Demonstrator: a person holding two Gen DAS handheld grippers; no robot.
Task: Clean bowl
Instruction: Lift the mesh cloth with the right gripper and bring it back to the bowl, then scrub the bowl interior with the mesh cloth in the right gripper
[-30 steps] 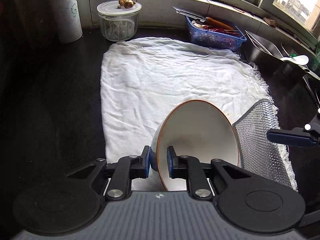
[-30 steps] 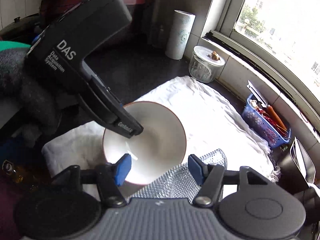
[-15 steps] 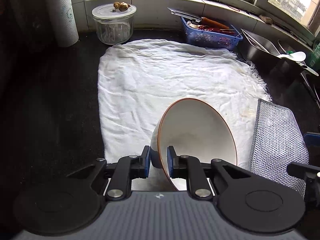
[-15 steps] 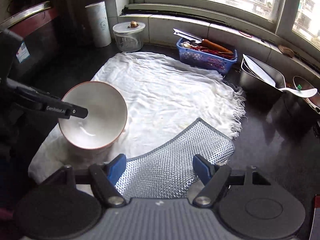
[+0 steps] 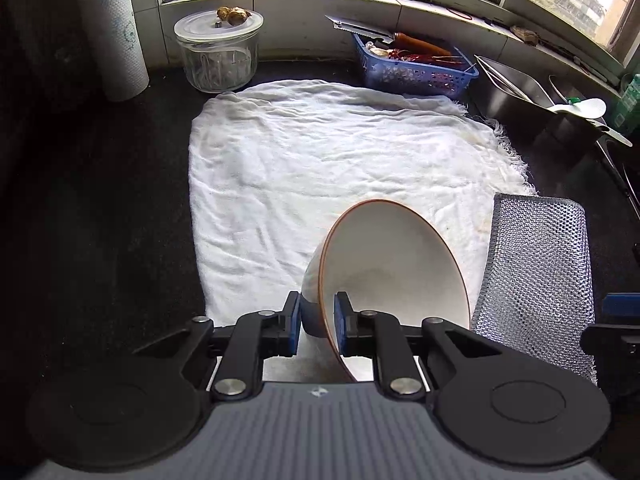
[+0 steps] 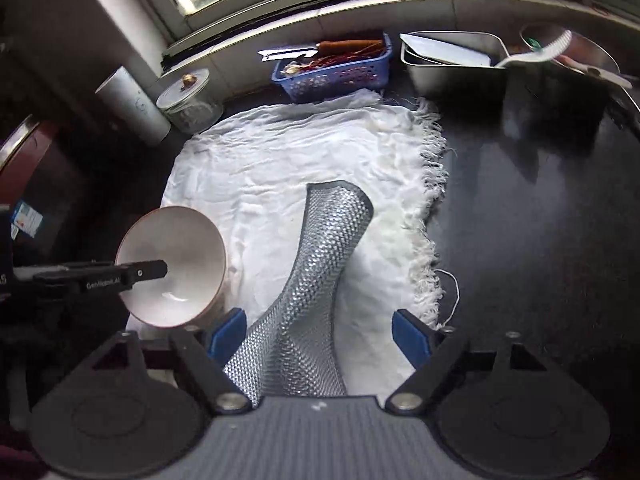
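Note:
A white bowl [image 5: 392, 264] with a brown rim stands tilted on its side over the white towel [image 5: 320, 160]. My left gripper [image 5: 316, 316] is shut on its near rim, one pad inside and one outside. In the right wrist view the bowl [image 6: 180, 236] is at the left, with a left finger [image 6: 132, 272] reaching into it. My right gripper [image 6: 318, 334] is to the right of the bowl and its jaws are opening. A silver mesh cloth [image 6: 332, 232] lies loose between them on the towel, and the pads do not press on it. The same mesh cloth [image 5: 536, 272] is right of the bowl.
Along the back wall stand a paper roll [image 5: 114, 36], a lidded glass jar [image 5: 218, 56], a blue basket [image 5: 416, 68] with a knife and a steel tray [image 5: 516, 84]. Dark counter [image 6: 540, 220] lies right of the towel's fringe.
My right gripper rolled and drew away to the right of the bowl, its jaws widening. The mesh cloth went from beside the bowl to lying on the towel. The left gripper and bowl kept still.

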